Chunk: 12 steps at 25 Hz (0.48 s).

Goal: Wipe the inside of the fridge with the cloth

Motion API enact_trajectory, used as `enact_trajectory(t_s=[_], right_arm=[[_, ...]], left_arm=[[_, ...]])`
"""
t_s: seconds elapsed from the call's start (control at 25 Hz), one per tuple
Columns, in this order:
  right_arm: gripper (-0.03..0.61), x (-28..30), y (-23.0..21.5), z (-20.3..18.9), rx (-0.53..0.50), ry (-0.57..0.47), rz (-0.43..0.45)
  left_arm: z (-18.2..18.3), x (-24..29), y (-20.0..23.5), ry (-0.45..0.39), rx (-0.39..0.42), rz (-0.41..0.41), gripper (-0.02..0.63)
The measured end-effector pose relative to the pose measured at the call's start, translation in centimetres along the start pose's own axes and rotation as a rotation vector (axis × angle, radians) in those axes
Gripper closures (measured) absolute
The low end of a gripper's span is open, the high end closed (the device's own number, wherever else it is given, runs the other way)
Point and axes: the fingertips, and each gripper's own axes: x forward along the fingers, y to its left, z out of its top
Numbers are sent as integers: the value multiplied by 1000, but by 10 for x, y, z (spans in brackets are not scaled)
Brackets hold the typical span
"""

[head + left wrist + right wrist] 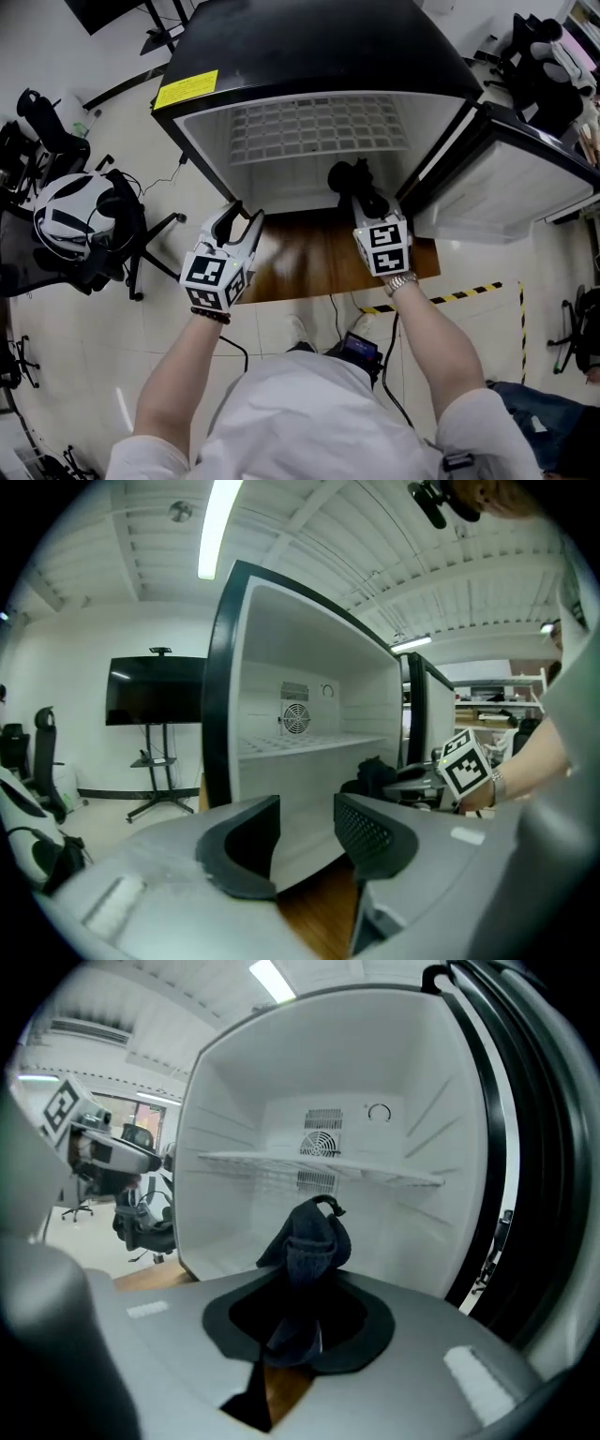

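Closest to the person's body, the left gripper (236, 217) and the right gripper (298, 1321) each carry one marker cube (214, 275), two in all. The cubes are printed with black-and-white squares and no words. One metal watch (401, 281) sits on the right wrist behind them.

The left gripper's two fingers stand spread with nothing between them. A wooden board (309, 267) lies below them, and the left edge of the fridge (309, 37) is just past the tips.

To their right, the right gripper's fingers pinch the one dark cloth (309, 1241). It bunches up above the fingertips, low at the mouth of the fridge; I cannot tell whether it touches the fridge floor.

Beyond the fingers, the single white compartment has one wire shelf (319, 1168). Past it, on the back wall, is one round fan grille (322, 1144). One yellow label (186, 90) is stuck at the left corner of the black top, its print too small to read.

Right of the right fingers, the door (511, 183) stands swung open. Far to the left of the left fingers, one dark screen (155, 691) on a stand is near the wall.
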Motion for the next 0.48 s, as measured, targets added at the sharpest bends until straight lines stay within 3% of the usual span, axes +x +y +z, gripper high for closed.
enact_trajectory(t_s=[0.2,0.48], right_arm=[[502,-35,24,25,-46,-61,149],[502,-92,56,58,-35,-113,434]], left_arm=[[8,19,-44,-9,-22,-249,383],[16,24,-106,5,-133,-628,288]])
